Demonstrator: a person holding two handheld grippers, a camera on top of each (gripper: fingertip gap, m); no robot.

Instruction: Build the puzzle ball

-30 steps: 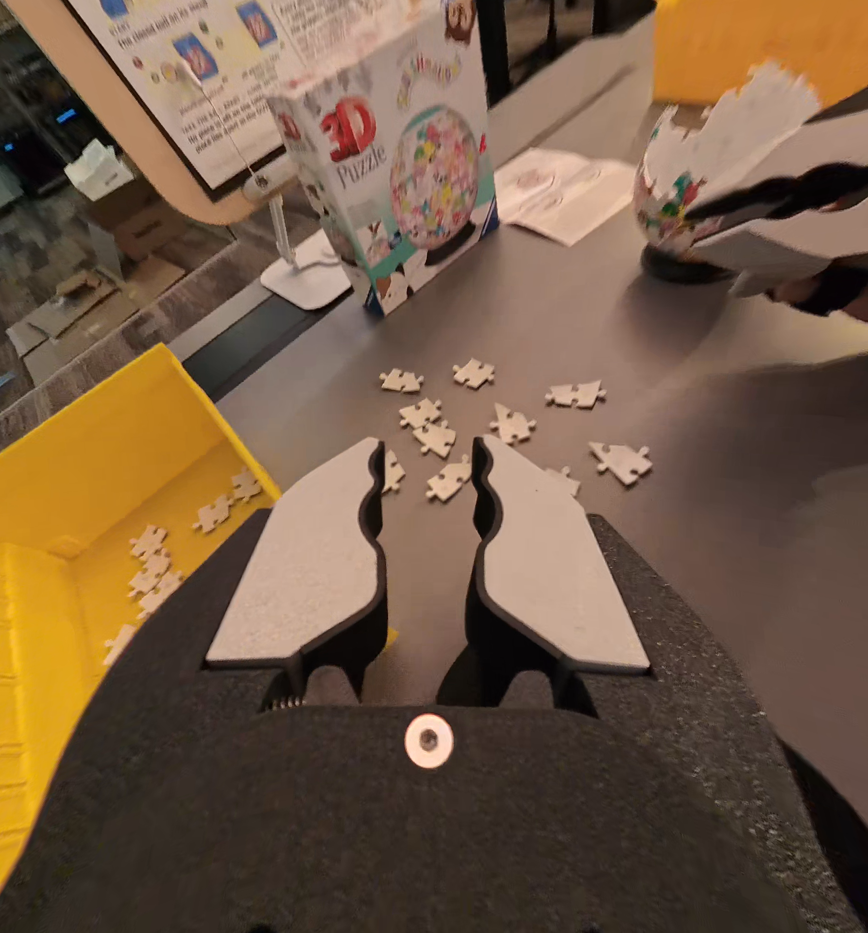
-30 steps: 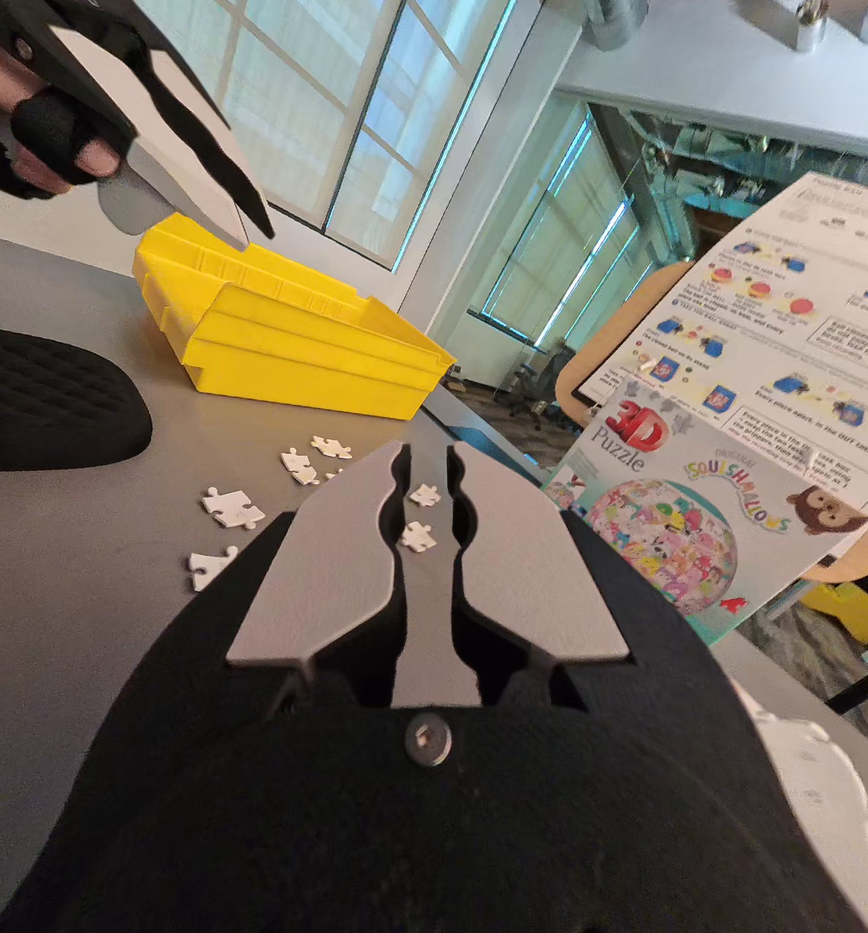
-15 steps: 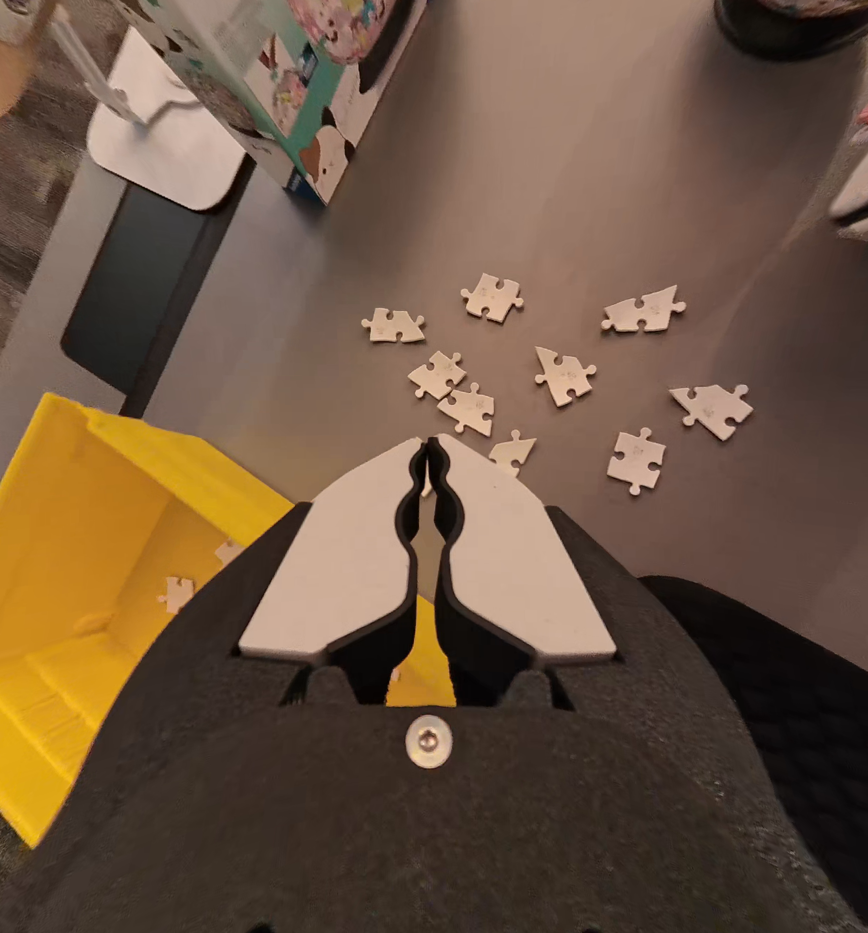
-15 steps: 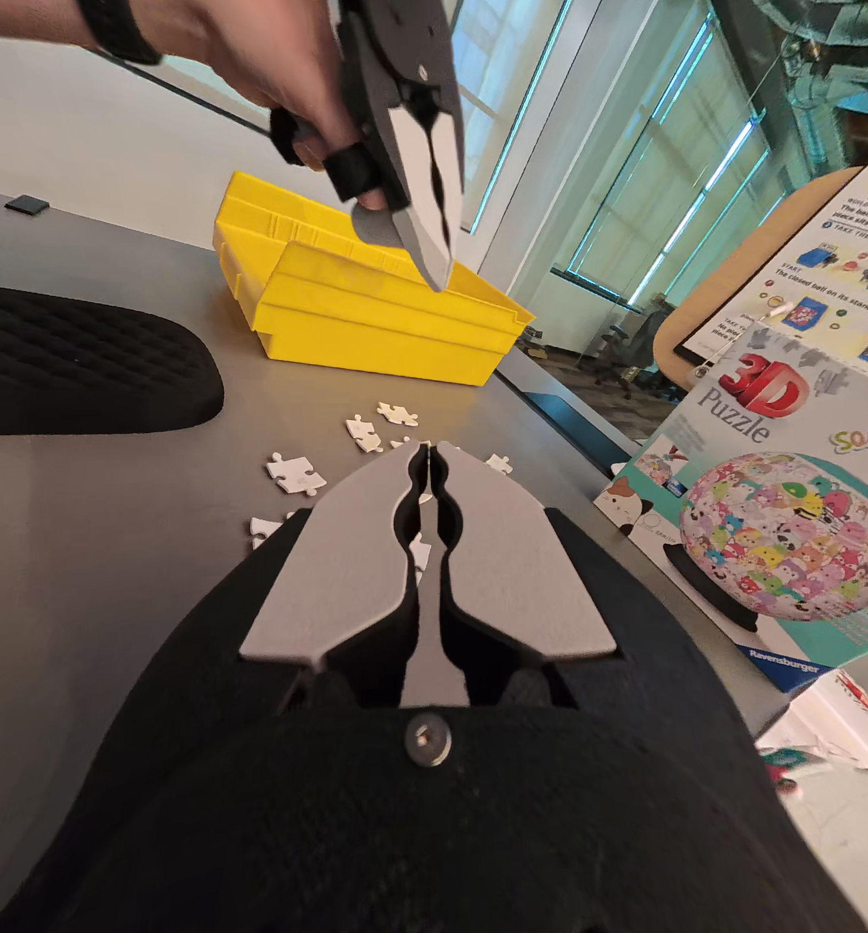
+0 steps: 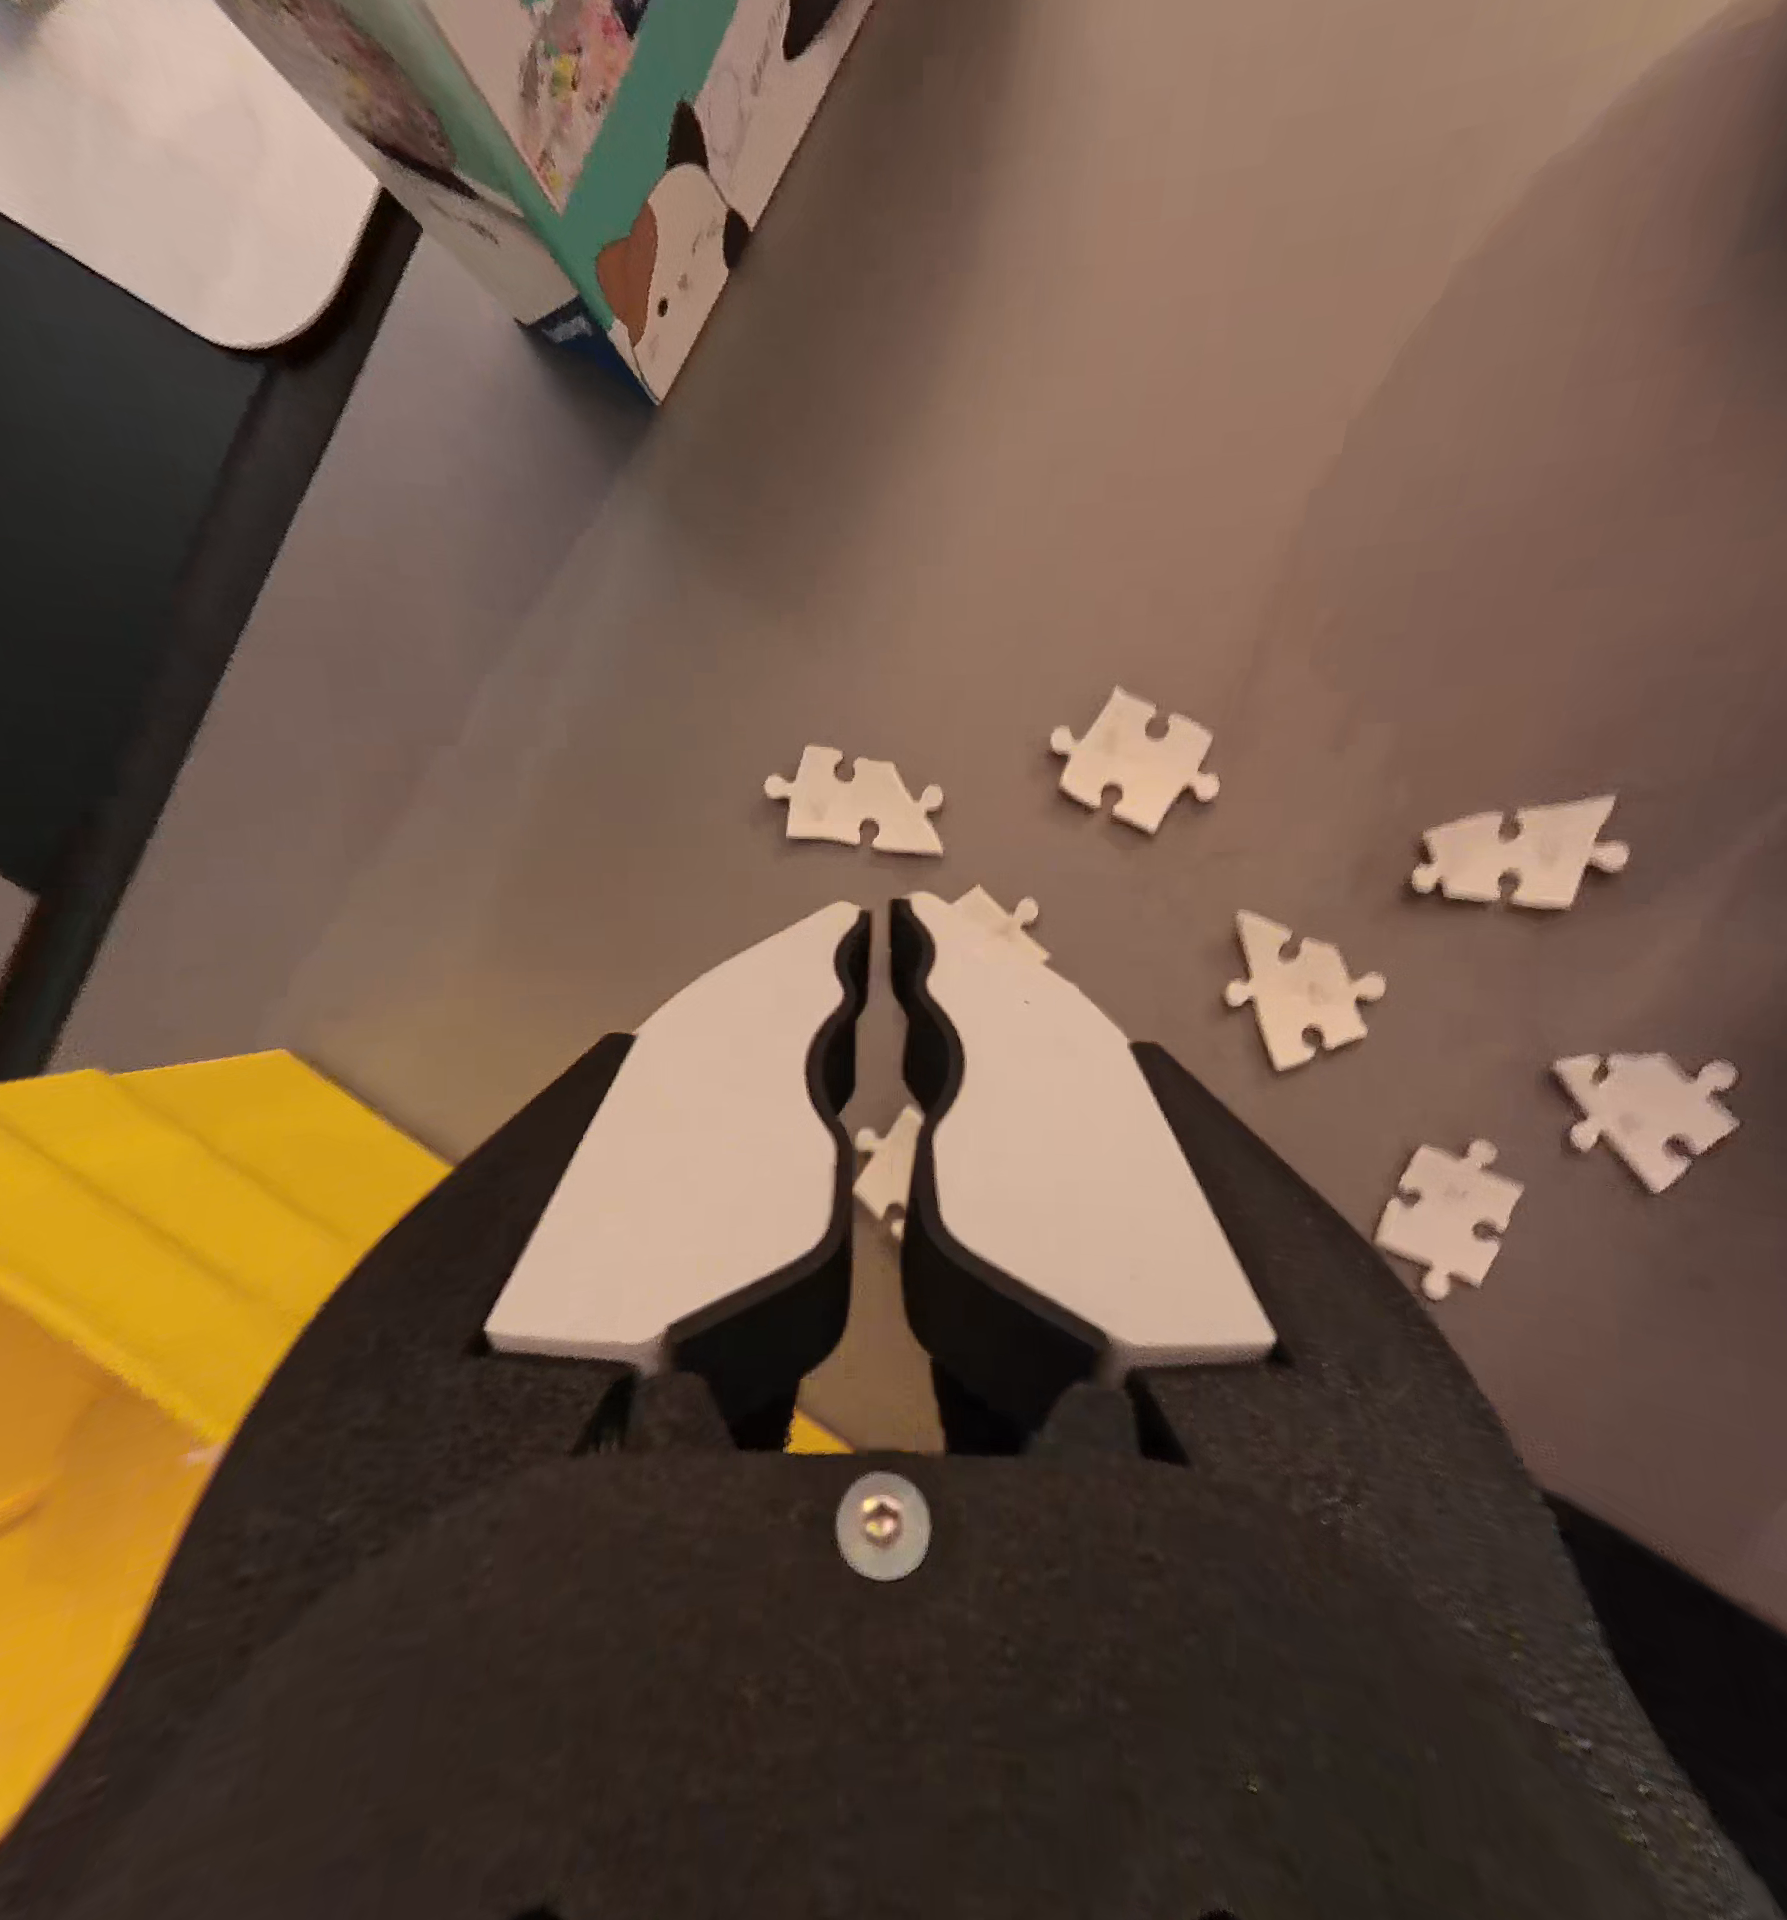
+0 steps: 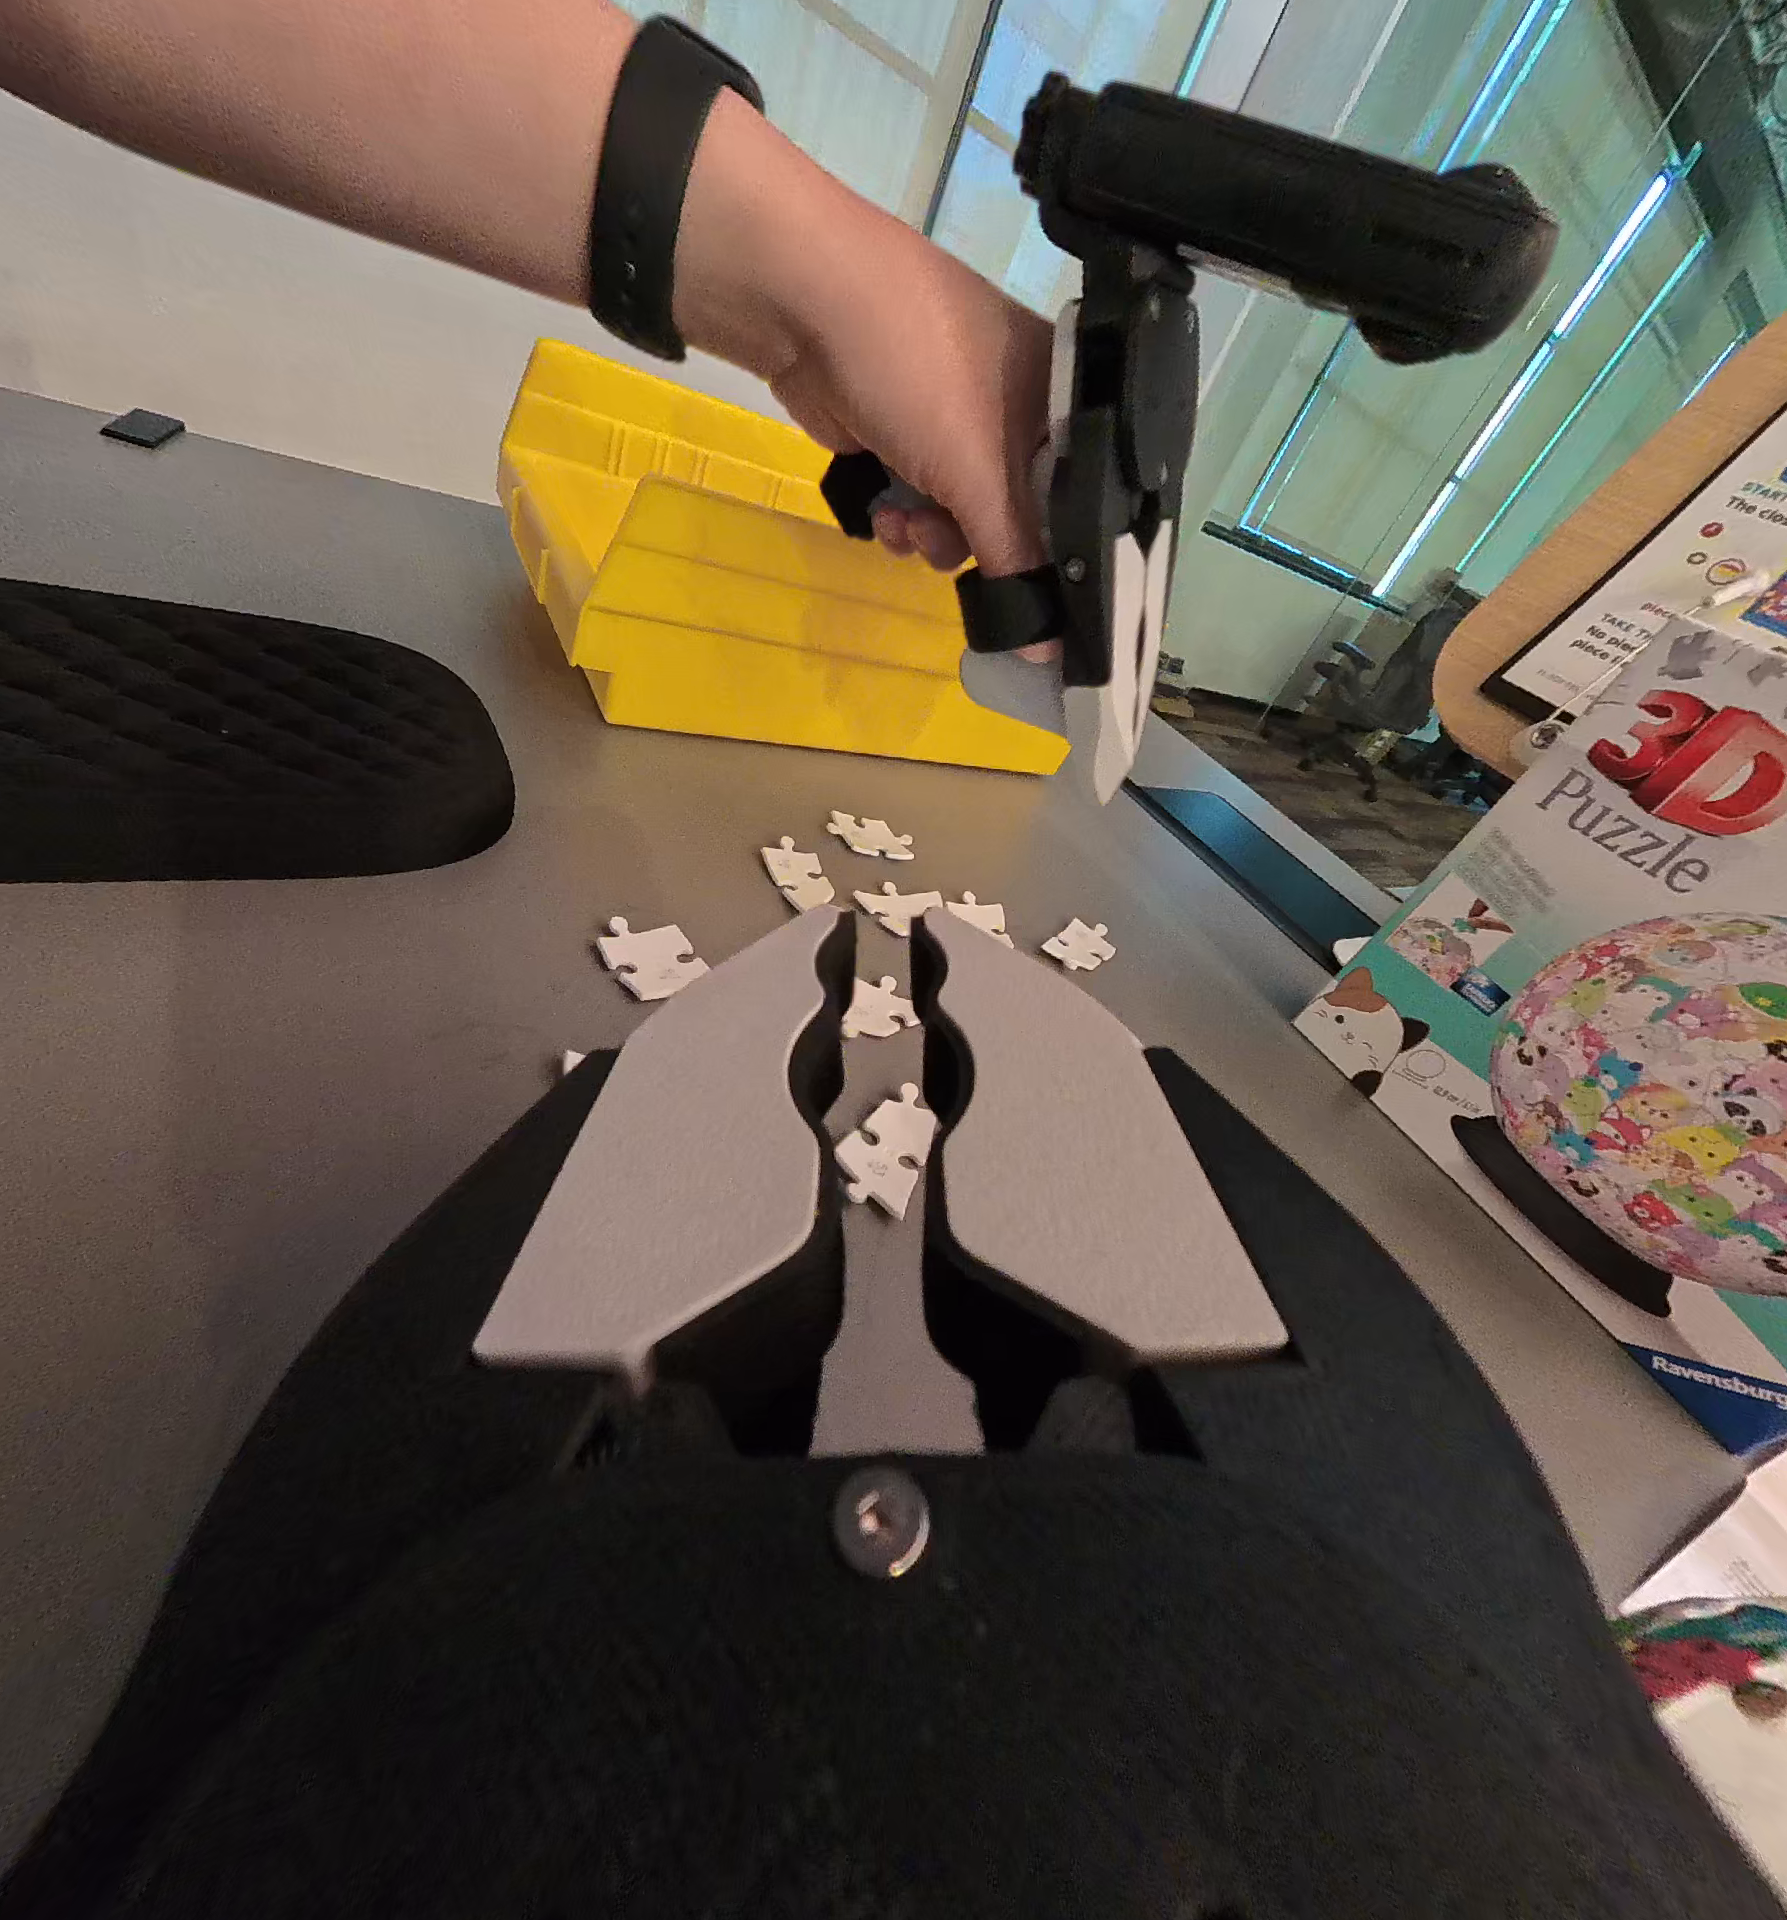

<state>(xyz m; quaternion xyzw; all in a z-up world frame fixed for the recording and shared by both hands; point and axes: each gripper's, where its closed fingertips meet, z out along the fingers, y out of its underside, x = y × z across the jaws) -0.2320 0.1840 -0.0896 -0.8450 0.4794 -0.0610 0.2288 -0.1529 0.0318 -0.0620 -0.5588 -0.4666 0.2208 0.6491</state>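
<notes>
Below left gripper point(image 5: 878, 906) jaws, loose puzzle pieces point(image 5: 1302, 990)

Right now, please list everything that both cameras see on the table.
flat white puzzle pieces: at least eight, white, loose on table centre
grey table: one, grey, under everything
yellow plastic bin: at least one, yellow, table edge near pieces
printed cardboard puzzle box: one, multicoloured, standing beside pieces
black quilted mat: one, black, beside pieces
left tongs: one, grey-black, closed, above pieces
right tongs: one, grey-black, slightly open, low over pieces
hand: one, black wristband, holding left tongs
</notes>
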